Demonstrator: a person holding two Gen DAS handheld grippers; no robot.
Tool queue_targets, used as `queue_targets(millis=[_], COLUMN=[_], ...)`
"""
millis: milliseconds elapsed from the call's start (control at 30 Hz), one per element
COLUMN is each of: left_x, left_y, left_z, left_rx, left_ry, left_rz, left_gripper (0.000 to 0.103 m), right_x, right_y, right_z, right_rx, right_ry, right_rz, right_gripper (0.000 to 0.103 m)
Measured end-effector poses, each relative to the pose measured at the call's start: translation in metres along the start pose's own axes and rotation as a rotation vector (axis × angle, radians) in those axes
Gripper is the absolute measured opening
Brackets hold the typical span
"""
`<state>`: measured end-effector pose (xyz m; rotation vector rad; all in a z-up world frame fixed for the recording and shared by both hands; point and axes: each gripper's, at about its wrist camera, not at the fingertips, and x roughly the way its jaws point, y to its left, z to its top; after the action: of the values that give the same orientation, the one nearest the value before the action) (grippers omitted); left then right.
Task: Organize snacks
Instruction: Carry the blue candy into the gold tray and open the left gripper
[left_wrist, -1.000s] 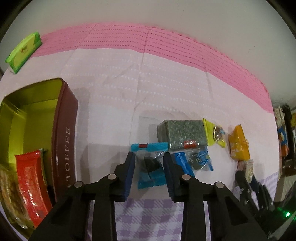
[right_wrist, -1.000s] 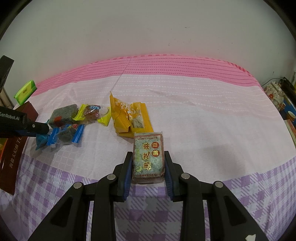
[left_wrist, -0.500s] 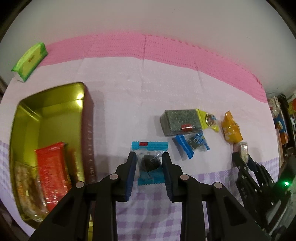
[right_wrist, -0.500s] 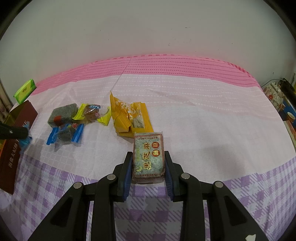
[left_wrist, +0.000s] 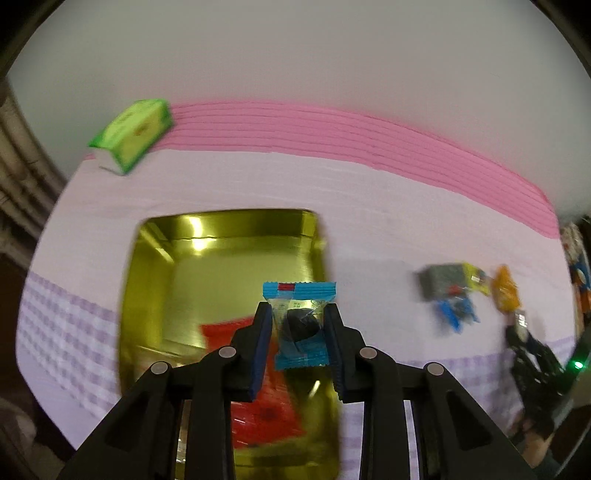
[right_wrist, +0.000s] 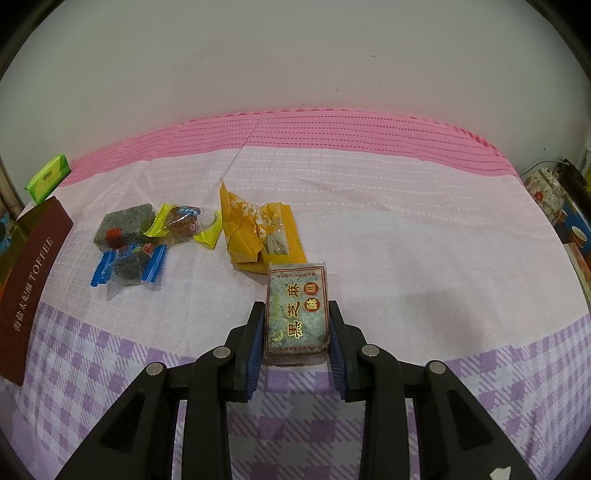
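Observation:
My left gripper is shut on a blue-wrapped dark candy and holds it in the air above the open gold tin. A red packet lies inside the tin. My right gripper is shut on a grey-green sesame cake packet with red and gold print, low over the checked cloth. Loose snacks lie to its left: a second blue candy, a grey block, a yellow-wrapped sweet and an orange packet.
The tin's dark red side reading TOFFEE shows at the left of the right wrist view. A green tissue pack sits at the back left near the wall. Cluttered items stand past the table's right edge.
My left gripper lifted the blue candy off the cloth and carried it left, from beside the snack pile to above the tin. The right gripper and its packet stayed still.

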<state>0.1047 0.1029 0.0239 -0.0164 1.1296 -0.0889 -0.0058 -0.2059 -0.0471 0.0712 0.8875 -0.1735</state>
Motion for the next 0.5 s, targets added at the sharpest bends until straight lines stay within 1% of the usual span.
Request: queue_targets(millis=[67,267,333,367,500], left_x=[0.006,0.026,0.034,0.037,0.049], left_y=[0.021,0.062,0.070,0.073,0.079], left_z=[0.004,0.012,0.014,0.014,0.016], left_rx=[-0.020,-0.057,-0.057,-0.058,-0.049], left_ry=[-0.002,0.017,0.023,0.026,0.043], left_rz=[0.052,0.143,0.173,0.184,0.192], left_gripper=[0.029,0.029,0.029,0.029,0.029], right_x=[0.000,0.000,0.000,0.000,0.000], right_y=[0.000,0.000,0.000,0.000,0.000], right_z=[0.000,0.000,0.000,0.000,0.000], right_rx=[-0.001,-0.002,-0.002,-0.002,-0.002], right_ry=[0.000,0.000,0.000,0.000,0.000], right_rz=[-0.002,-0.003,-0.003,-0.003,-0.003], right_gripper=[0.030,0.030,0.030,0.030,0.030])
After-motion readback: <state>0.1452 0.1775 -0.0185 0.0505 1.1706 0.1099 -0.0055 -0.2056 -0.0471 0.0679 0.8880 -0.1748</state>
